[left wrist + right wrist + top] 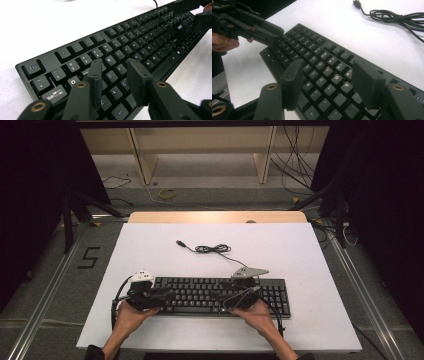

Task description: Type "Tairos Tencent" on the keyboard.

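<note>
In the high view, both hands and their grippers cover part of the black keyboard [220, 295], and its key legends are too small to read. In the left gripper view, the keyboard's far right end runs off the frame's edge. In the right gripper view, the coiled USB cable [397, 17] beyond the keyboard is cut off at the right edge.

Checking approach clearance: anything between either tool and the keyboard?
Nothing visible. The left tool hangs over the keyboard at its left letter keys, jaws apart with only keys beneath. The right tool hangs over the right letter keys likewise. The cable lies coiled on the table behind the keyboard, away from both.
</note>
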{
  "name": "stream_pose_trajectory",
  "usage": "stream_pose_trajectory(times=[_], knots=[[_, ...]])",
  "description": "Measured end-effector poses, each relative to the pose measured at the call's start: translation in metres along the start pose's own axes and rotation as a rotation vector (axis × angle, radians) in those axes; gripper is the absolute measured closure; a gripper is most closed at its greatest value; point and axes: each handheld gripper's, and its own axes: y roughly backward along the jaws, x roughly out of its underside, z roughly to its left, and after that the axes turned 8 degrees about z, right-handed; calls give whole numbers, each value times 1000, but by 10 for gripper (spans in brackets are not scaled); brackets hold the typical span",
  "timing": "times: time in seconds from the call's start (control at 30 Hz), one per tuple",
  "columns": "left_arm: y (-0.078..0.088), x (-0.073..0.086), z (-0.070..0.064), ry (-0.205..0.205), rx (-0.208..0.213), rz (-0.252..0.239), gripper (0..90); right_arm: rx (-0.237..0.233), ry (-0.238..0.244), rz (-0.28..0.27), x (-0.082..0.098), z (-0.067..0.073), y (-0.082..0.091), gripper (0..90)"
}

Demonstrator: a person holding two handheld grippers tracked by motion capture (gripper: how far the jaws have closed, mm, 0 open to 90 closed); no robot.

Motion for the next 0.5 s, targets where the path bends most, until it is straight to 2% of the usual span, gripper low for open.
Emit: stream_pose_trajectory(times=[0.2,0.5], knots=[[-3,0,2,3,-12,24,719,-2,8,-8,2,1,2,420],[-8,-1,4,-13,-28,55,819,-6,21,-4,6,3,2,386]])
